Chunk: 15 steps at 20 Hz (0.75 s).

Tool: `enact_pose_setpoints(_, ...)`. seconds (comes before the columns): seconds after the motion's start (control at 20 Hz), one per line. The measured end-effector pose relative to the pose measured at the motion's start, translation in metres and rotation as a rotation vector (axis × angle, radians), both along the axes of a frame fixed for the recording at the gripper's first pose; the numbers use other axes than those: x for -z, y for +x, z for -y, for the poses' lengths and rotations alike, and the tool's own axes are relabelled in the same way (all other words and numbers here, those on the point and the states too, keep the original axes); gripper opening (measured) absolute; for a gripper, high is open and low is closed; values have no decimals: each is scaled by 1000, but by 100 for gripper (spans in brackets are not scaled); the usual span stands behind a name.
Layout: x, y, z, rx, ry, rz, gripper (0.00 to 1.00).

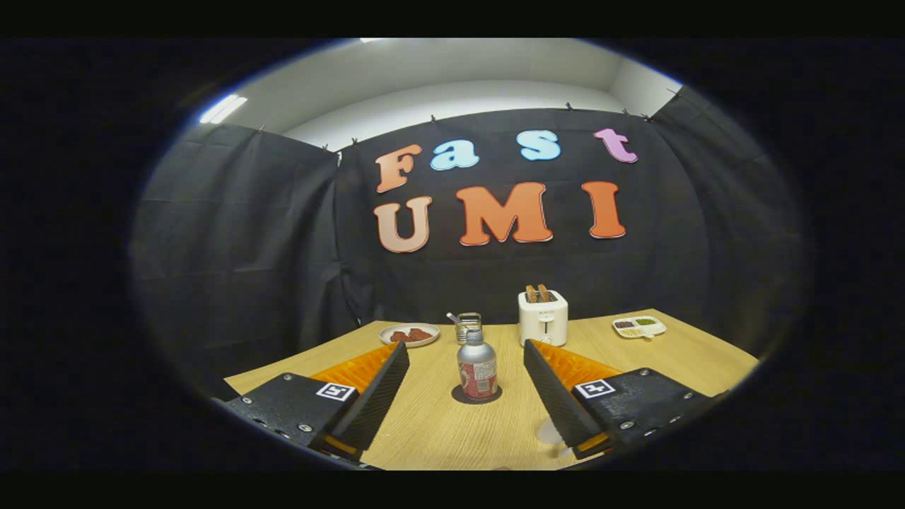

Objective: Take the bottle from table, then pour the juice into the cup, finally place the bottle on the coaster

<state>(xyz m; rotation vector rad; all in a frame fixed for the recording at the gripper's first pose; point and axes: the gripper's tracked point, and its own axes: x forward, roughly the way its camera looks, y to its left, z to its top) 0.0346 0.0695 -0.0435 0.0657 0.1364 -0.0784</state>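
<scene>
A small silver bottle (pixel 478 372) with a red label stands upright on a dark round coaster (pixel 496 394) in the middle of the wooden table (pixel 438 431). My gripper (pixel 466 347) is open. Its two fingers spread wide to either side of the bottle and touch nothing. The bottle sits in the gap just ahead of the fingertips, apart from both. Right behind the bottle stands a clear cup (pixel 468 326) with a spoon-like handle sticking out; the bottle's cap hides its lower part.
A white toaster (pixel 542 317) with two slices in it stands at the back, right of the cup. A plate (pixel 409 334) of reddish food lies back left. A white divided dish (pixel 639 326) sits back right. Black cloth walls close the table's far side.
</scene>
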Motion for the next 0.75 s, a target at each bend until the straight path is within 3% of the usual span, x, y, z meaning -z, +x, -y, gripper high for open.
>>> enact_pose_setpoints(0.2, -18, -31, 1, -5, -4, 37, 97)
enact_pose_setpoints(0.75, -44, -82, 34, 95, -18, 109, 97)
